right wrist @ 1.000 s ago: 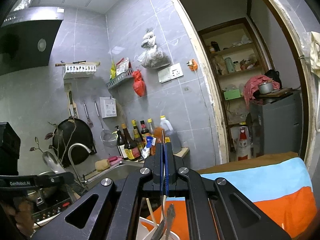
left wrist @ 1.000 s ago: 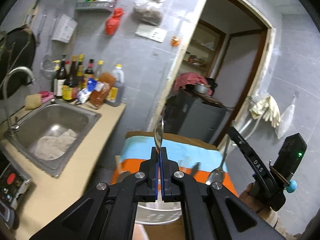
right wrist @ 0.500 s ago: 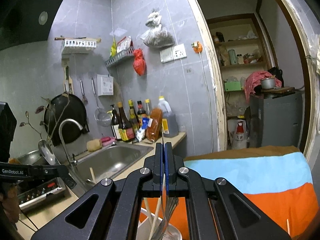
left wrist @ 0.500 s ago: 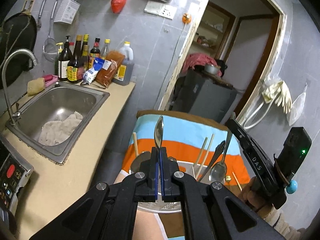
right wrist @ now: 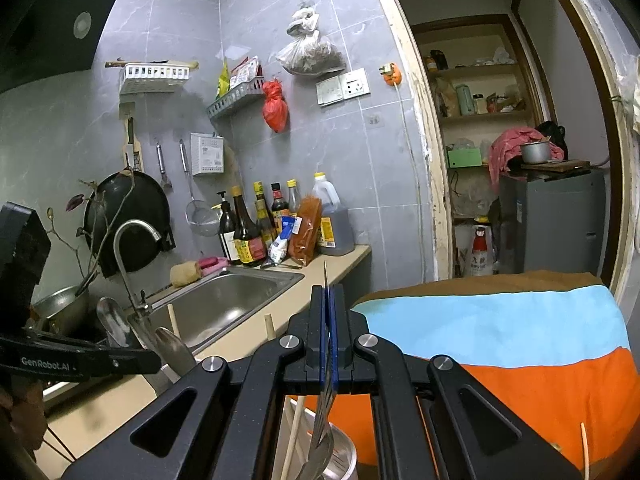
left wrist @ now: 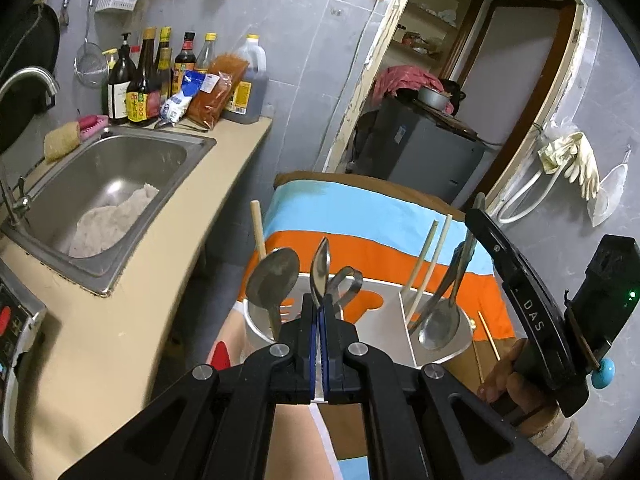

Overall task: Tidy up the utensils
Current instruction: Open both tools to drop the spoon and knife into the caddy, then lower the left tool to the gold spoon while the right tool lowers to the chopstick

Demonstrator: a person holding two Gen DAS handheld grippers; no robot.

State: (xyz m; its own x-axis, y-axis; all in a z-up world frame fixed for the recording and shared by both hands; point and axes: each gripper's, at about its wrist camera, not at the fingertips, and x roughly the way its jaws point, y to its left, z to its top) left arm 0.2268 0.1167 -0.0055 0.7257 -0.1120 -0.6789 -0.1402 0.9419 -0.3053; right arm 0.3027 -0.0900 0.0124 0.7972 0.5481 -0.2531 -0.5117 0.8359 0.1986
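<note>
Beside steel sink, striped cloth, grey tiled wall

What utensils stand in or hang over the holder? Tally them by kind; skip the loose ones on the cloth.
Spoons: 3
Chopsticks: 3
Fork: 1
Unclear metal piece: 1
Total: 8

The right gripper reads "DAS" along its side; the left gripper reads "GenRobot.AI".

We see grey tiled wall, steel sink in beige counter, doorway with shelves.
</note>
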